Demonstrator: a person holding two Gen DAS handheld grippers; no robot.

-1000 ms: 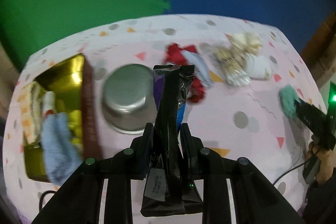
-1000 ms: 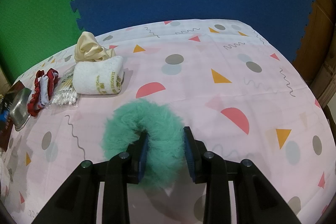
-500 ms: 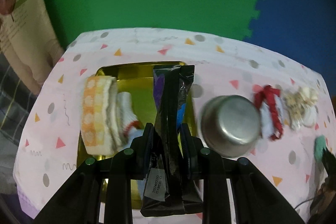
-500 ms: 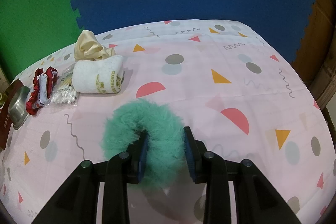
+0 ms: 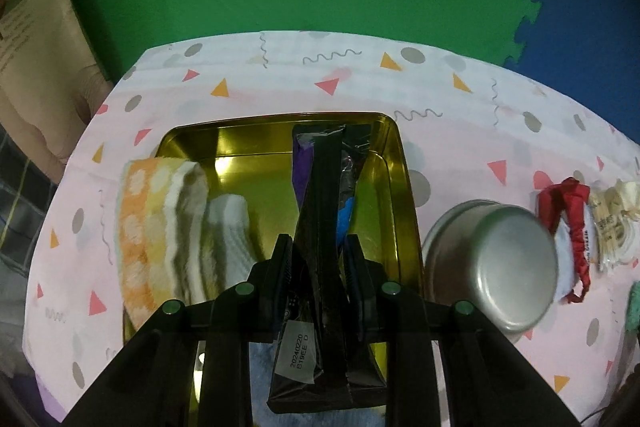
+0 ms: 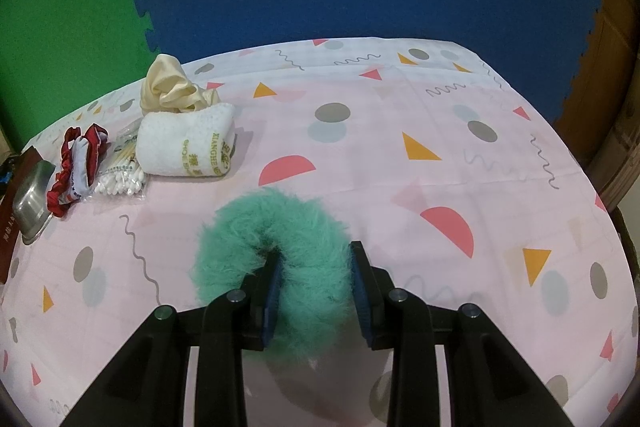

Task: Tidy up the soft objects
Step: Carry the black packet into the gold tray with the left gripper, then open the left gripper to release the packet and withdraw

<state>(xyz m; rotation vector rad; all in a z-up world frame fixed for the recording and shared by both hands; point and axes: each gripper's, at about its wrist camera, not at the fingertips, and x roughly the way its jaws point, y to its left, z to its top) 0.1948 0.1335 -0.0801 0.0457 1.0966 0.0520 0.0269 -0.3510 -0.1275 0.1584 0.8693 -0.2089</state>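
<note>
My left gripper (image 5: 320,247) is shut on a black and purple foil packet (image 5: 324,211), held upright over the gold tray (image 5: 400,163). The tray holds an orange and white folded towel (image 5: 160,231), a grey-white cloth (image 5: 228,239) and a blue cloth (image 5: 264,359) near its front. My right gripper (image 6: 314,259) is shut on a fluffy teal scrunchie (image 6: 272,227), low over the tablecloth. A rolled white towel (image 6: 188,147), a cream scrunchie (image 6: 168,87), a red scrunchie (image 6: 76,167) and a bag of cotton swabs (image 6: 120,175) lie at the left.
An upturned steel bowl (image 5: 496,267) stands right of the tray; it also shows in the right wrist view (image 6: 32,199). A brown lid (image 6: 12,227) lies by it. The pink patterned tablecloth (image 6: 440,147) covers the table. Green and blue foam mats form the back wall.
My left gripper has swung left with the packet, from over the bowl to over the gold tray. My right gripper and the teal scrunchie have stayed put.
</note>
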